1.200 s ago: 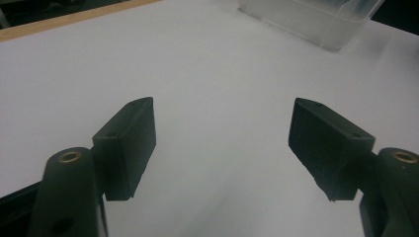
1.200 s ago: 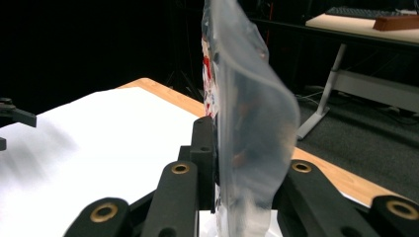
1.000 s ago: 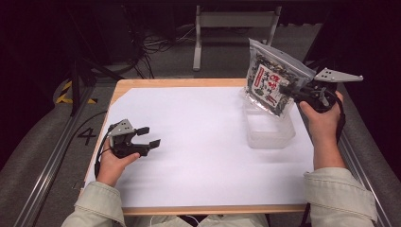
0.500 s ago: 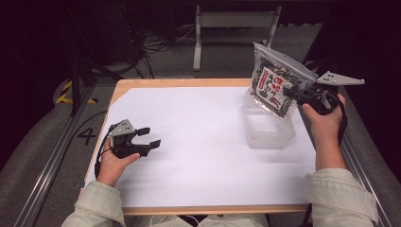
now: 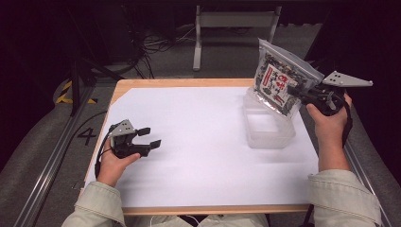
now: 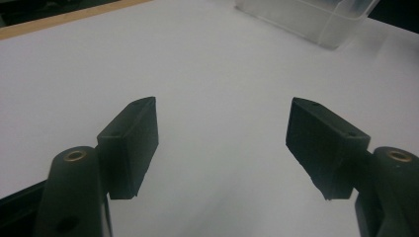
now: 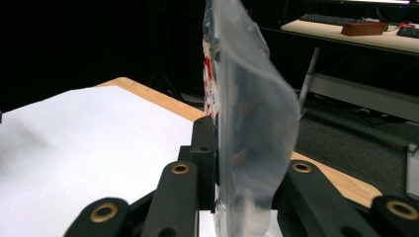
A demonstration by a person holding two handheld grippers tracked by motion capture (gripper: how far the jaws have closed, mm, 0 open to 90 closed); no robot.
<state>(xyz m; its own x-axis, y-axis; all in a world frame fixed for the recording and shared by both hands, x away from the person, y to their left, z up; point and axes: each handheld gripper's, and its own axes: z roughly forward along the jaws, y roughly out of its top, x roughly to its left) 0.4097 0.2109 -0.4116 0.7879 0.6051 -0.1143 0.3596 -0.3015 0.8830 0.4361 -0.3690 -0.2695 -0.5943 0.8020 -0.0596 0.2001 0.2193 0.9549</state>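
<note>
A clear plastic bag (image 5: pixel 279 83) with red, black and white printed contents hangs in the air at the table's right, above a clear plastic box (image 5: pixel 267 124). My right gripper (image 5: pixel 297 91) is shut on the bag's edge; in the right gripper view the bag (image 7: pixel 247 113) stands edge-on, pinched between the jaws. My left gripper (image 5: pixel 146 137) rests low at the table's left, held by a hand, open with nothing between its fingers (image 6: pixel 131 143). The box (image 6: pixel 306 17) lies far ahead of it.
A white sheet (image 5: pixel 198 142) covers the wooden table (image 5: pixel 189 82). A metal rail (image 5: pixel 52 161) runs along the floor to the left, and a metal stand (image 5: pixel 196 42) with cables is behind the table. A desk with a keyboard (image 7: pixel 356 22) is in the background.
The right gripper has carried the bag slightly right and upward, farther from above the box. The left gripper has stayed in place.
</note>
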